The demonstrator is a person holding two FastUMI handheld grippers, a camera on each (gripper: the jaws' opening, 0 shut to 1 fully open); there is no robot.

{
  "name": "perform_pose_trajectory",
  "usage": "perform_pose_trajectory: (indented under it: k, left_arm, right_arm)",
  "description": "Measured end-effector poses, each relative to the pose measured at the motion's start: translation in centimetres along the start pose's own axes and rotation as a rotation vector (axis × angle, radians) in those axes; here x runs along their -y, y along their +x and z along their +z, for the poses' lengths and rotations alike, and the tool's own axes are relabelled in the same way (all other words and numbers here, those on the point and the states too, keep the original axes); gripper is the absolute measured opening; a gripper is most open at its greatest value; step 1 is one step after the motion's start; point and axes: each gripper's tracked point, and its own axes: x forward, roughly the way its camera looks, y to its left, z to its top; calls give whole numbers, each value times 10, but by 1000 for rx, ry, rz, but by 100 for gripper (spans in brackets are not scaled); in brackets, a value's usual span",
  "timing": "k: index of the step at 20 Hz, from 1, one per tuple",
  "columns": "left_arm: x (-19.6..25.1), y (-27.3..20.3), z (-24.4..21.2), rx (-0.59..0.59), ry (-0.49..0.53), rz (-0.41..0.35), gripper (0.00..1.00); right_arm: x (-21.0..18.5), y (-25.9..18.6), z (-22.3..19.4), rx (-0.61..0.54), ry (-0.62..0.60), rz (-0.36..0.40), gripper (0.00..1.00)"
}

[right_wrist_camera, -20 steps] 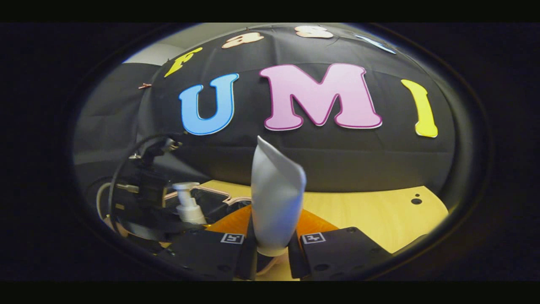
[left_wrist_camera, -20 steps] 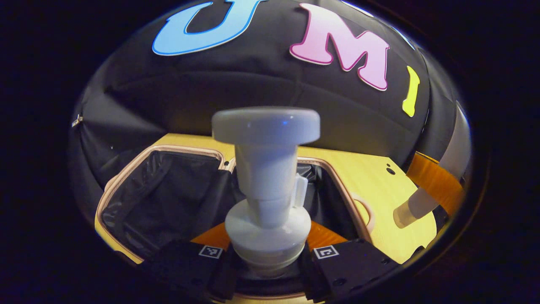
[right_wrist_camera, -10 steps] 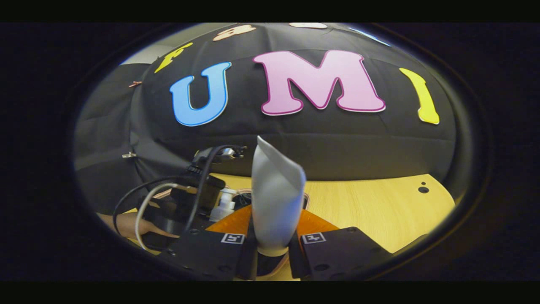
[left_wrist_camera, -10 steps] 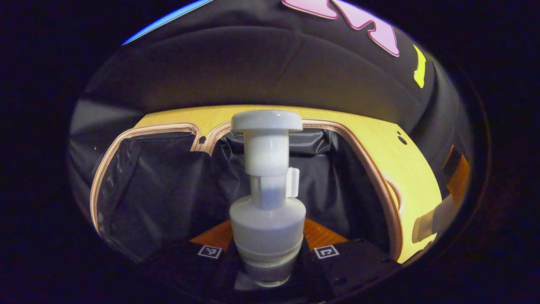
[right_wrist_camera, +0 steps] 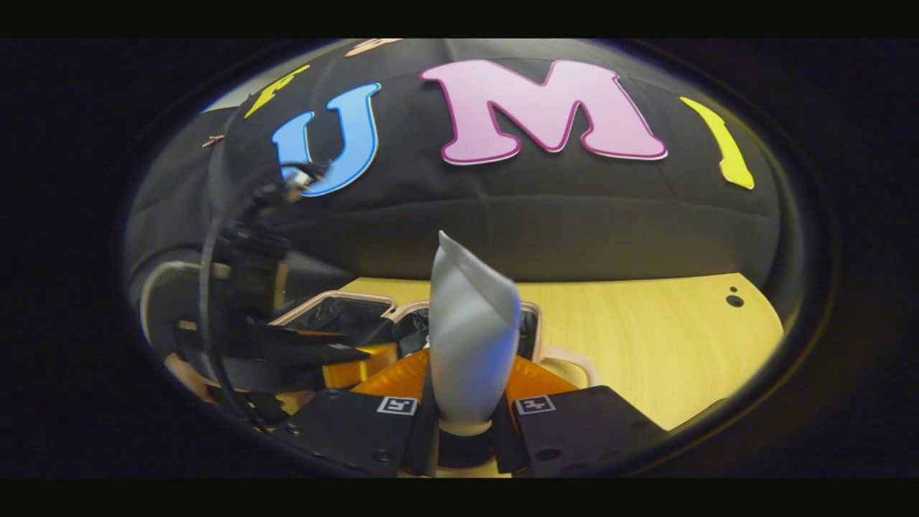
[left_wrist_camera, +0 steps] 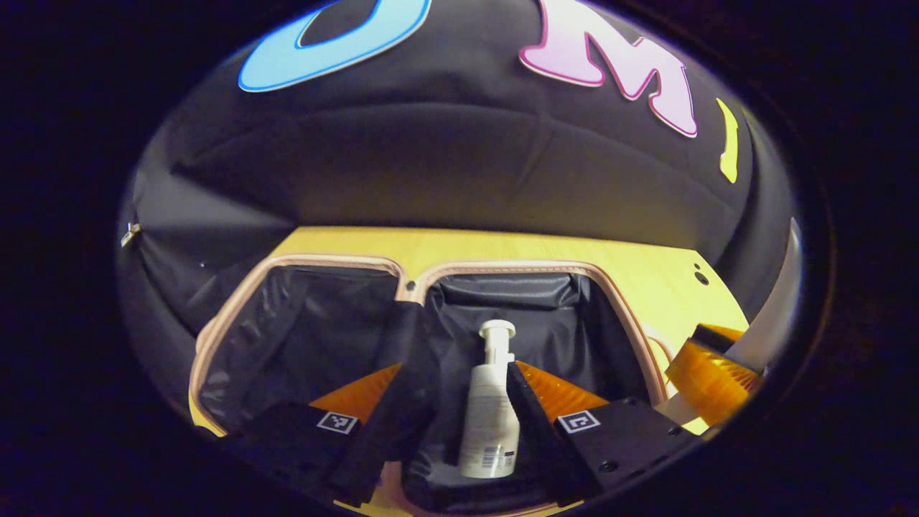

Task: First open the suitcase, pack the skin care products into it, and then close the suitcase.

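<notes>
The suitcase (left_wrist_camera: 413,283) lies open on the table, with black lining and a pale pink rim. A white pump bottle (left_wrist_camera: 490,416) lies in its right half, pump end pointing away. My left gripper (left_wrist_camera: 459,373) hovers open above it, one finger to each side, clear of the bottle. To the right, my right gripper (left_wrist_camera: 707,373) holds a pale tube (left_wrist_camera: 772,309). In the right gripper view, my right gripper (right_wrist_camera: 468,373) is shut on that tube (right_wrist_camera: 470,323), which stands upright. The left gripper (right_wrist_camera: 337,359) hangs over the suitcase (right_wrist_camera: 344,305) at the left.
The light wooden table (right_wrist_camera: 646,345) stretches right of the suitcase, with small holes near its far corner. A hand and cables (right_wrist_camera: 215,287) sit behind the left gripper. The black booth wall closes the back.
My left gripper lowered the pump bottle into the suitcase, opened and drew back; the bottle now lies in the right half. My right gripper, still on the tube, moved nearer the suitcase.
</notes>
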Motion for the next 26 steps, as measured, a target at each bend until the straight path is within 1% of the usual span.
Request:
perform_pose_trajectory:
  k: [2,3,5,6,7,8,9,10,11,13,14,15,16,17,19,20,22,23,24,25,26]
  left_arm:
    - [-37,-13,5,64,18,79,86]
    - [-48,-19,7,83,2,76,86]
    - [-68,-37,9,118,-65,64,86]
    - [-83,-49,3,98,-72,89,86]
    - [-104,-68,-2,97,-59,133,85]
    - [-119,-84,-1,119,-47,147,86]
    - [-128,-100,1,145,-51,150,86]
    - [-131,-116,5,166,-71,136,86]
    - [-129,-129,7,177,-94,109,86]
    - [-137,-147,0,181,-129,88,86]
    - [-141,-154,0,185,-136,88,86]
    - [-144,-155,-1,185,-138,91,86]
    - [-149,-158,-2,186,-135,97,86]
    - [-150,-161,-4,185,-130,99,86]
    - [-158,-162,-4,187,-124,113,86]
    - [-162,-162,-4,185,-125,120,86]
    - [-171,-157,-6,183,-132,133,86]
    - [-176,-154,-6,188,-135,141,86]
    - [-183,-151,-5,196,-134,146,86]
    - [-192,-147,-7,203,-137,151,86]
    - [-203,-139,-8,207,-146,150,86]
  right_arm:
    - [-7,3,-1,-2,-14,-2,34]
    - [-6,7,-4,-10,-30,-14,34]
    - [-8,19,-22,-68,-9,-29,34]
    - [-8,26,-34,-106,18,-39,34]
    - [-6,32,-44,-137,33,-53,34]
    - [-3,37,-51,-158,31,-75,34]
    - [0,41,-56,-170,19,-96,34]
    - [1,44,-63,-190,14,-110,34]
    - [1,47,-72,-221,20,-125,34]
    - [1,54,-94,-305,53,-154,34]
    - [1,53,-100,-338,69,-162,42]
    - [7,61,-92,-313,70,-187,34]
    - [9,62,-92,-328,79,-211,25]
    - [9,62,-95,-360,105,-220,34]
    - [13,67,-100,-390,144,-237,36]
    - [14,67,-107,-418,153,-244,39]
    - [13,63,-120,-462,159,-240,43]
    - [12,63,-122,-462,145,-239,34]
    - [6,62,-116,-439,139,-235,48]
    - [1,61,-110,-419,135,-226,45]
    - [-3,62,-101,-389,131,-222,55]
